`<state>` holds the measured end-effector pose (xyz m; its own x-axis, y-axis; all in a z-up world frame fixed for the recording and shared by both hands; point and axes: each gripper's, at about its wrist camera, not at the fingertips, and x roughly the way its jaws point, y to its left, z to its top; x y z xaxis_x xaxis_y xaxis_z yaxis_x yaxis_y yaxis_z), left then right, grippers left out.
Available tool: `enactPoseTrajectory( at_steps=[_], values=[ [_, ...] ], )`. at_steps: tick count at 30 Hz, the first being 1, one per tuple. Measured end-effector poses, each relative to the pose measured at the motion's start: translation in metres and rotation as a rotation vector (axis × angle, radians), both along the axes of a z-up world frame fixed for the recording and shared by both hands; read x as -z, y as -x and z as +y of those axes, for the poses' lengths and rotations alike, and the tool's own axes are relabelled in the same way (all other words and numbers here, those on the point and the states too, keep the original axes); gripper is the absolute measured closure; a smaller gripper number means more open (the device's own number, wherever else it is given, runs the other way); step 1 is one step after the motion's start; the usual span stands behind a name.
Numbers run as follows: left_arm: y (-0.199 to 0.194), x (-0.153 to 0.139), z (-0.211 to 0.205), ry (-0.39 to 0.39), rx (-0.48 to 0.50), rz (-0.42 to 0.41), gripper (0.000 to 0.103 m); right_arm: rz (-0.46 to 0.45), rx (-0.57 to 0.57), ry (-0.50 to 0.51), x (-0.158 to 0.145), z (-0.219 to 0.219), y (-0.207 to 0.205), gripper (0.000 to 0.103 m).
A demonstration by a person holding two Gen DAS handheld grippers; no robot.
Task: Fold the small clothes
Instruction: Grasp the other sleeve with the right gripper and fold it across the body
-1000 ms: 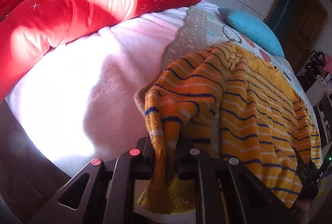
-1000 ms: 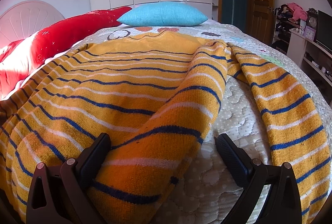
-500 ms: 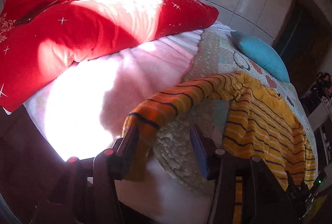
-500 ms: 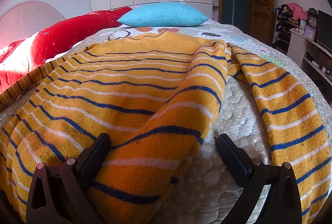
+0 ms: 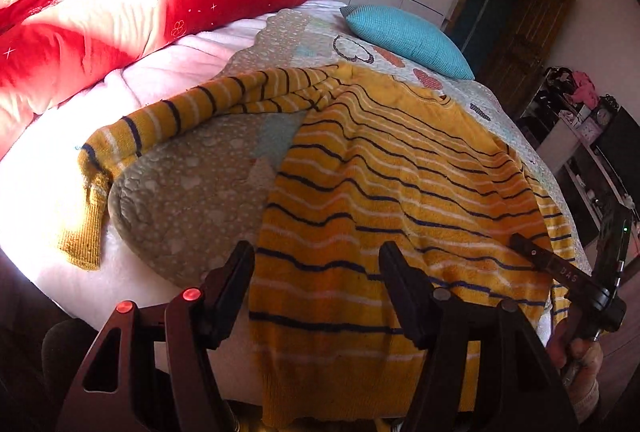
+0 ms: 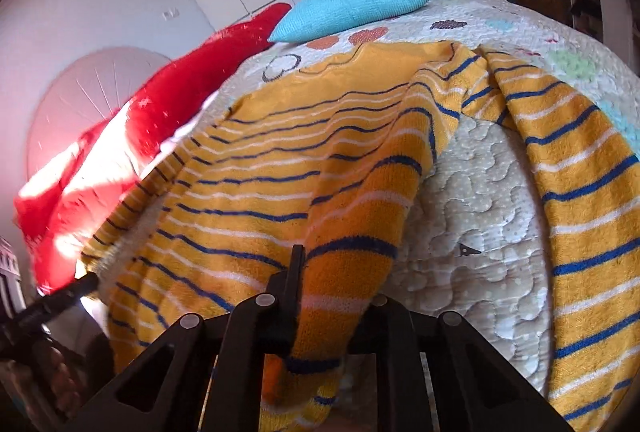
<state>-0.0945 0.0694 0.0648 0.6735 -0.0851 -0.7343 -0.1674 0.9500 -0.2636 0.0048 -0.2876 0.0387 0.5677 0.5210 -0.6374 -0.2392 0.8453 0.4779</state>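
My left tool (image 5: 316,286) gapes wide over the striped sweater's (image 5: 384,176) hem at six o'clock; my right tool (image 6: 334,296) pinches its edge.

free: bare quilt (image 5: 192,188) beside sweater (image 5: 384,168) | blocked: red pillow (image 5: 120,16), blue cushion (image 5: 404,36) beyond

The left hand-held gripper (image 5: 316,288) is matte black with triangular cut-out arms, red and grey round screws, while the right hand-held gripper (image 6: 332,296) shows black arms with silver screws.
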Motion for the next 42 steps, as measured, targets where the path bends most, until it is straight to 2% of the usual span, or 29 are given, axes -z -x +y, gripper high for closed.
enactPoseTrajectory(
  at_steps=[2, 4, 5, 6, 8, 10, 11, 12, 16, 19, 21, 24, 25, 26, 27, 28, 32, 37, 40, 42],
  values=[
    [0.000, -0.007, 0.001, -0.008, -0.009, -0.006, 0.038, -0.004, 0.036, -0.017, -0.010, -0.018, 0.010, 0.089],
    [-0.001, -0.008, 0.002, -0.015, -0.006, -0.006, 0.034, -0.007, 0.076, 0.022, -0.015, -0.030, 0.020, 0.089],
    [-0.001, -0.007, 0.001, -0.021, -0.004, -0.003, 0.034, 0.004, 0.089, 0.052, -0.015, -0.034, 0.023, 0.087],
    [-0.003, -0.005, 0.000, -0.029, -0.001, 0.006, 0.034, 0.024, 0.092, 0.086, -0.012, -0.037, 0.023, 0.081],
    [-0.006, 0.002, -0.003, -0.032, 0.003, 0.033, 0.034, 0.059, 0.085, 0.095, -0.010, -0.049, 0.028, 0.079],
    [-0.008, 0.007, -0.007, -0.028, 0.011, 0.045, 0.034, 0.042, 0.087, 0.089, -0.017, -0.072, 0.040, 0.059],
    [-0.008, 0.008, -0.008, -0.030, 0.016, 0.050, 0.034, 0.025, 0.101, 0.102, -0.022, -0.083, 0.047, 0.043],
    [-0.009, 0.009, -0.011, -0.038, 0.018, 0.053, 0.034, 0.007, 0.114, 0.122, -0.027, -0.094, 0.055, 0.037],
    [-0.012, 0.012, -0.017, -0.036, 0.027, 0.059, 0.034, 0.007, 0.054, 0.242, -0.029, -0.113, 0.074, 0.036],
    [-0.013, 0.015, -0.026, -0.032, 0.038, 0.065, 0.034, 0.002, -0.040, 0.313, -0.018, -0.104, 0.087, 0.036],
    [-0.014, 0.017, -0.032, -0.041, 0.054, 0.074, 0.034, -0.024, -0.099, 0.419, -0.007, -0.088, 0.094, 0.036],
    [-0.014, 0.017, -0.041, -0.055, 0.075, 0.083, 0.034, -0.090, -0.075, 0.753, 0.020, -0.068, 0.095, 0.036],
    [-0.014, 0.016, -0.043, -0.059, 0.079, 0.083, 0.034, -0.090, -0.084, 0.797, 0.028, -0.068, 0.093, 0.038],
    [-0.013, 0.015, -0.044, -0.063, 0.082, 0.082, 0.033, -0.098, -0.088, 0.750, 0.025, -0.075, 0.093, 0.055],
    [-0.012, 0.013, -0.045, -0.068, 0.084, 0.080, 0.033, -0.072, -0.077, 0.682, 0.019, -0.085, 0.090, 0.076],
    [-0.011, 0.011, -0.046, -0.075, 0.085, 0.077, 0.033, -0.041, -0.047, 0.633, 0.013, -0.098, 0.086, 0.093],
    [-0.011, 0.008, -0.046, -0.081, 0.079, 0.077, 0.032, -0.050, 0.130, 0.423, -0.033, -0.170, 0.073, 0.093],
    [-0.012, 0.006, -0.047, -0.060, 0.078, 0.079, 0.032, -0.074, 0.459, 0.196, -0.088, -0.291, 0.049, 0.093],
    [-0.013, 0.006, -0.051, -0.069, 0.089, 0.076, 0.032, -0.007, 0.623, 0.059, -0.090, -0.353, 0.031, 0.093],
    [-0.014, 0.005, -0.052, -0.060, 0.095, 0.075, 0.032, 0.058, 0.683, -0.006, -0.080, -0.373, 0.019, 0.093]
  ],
)
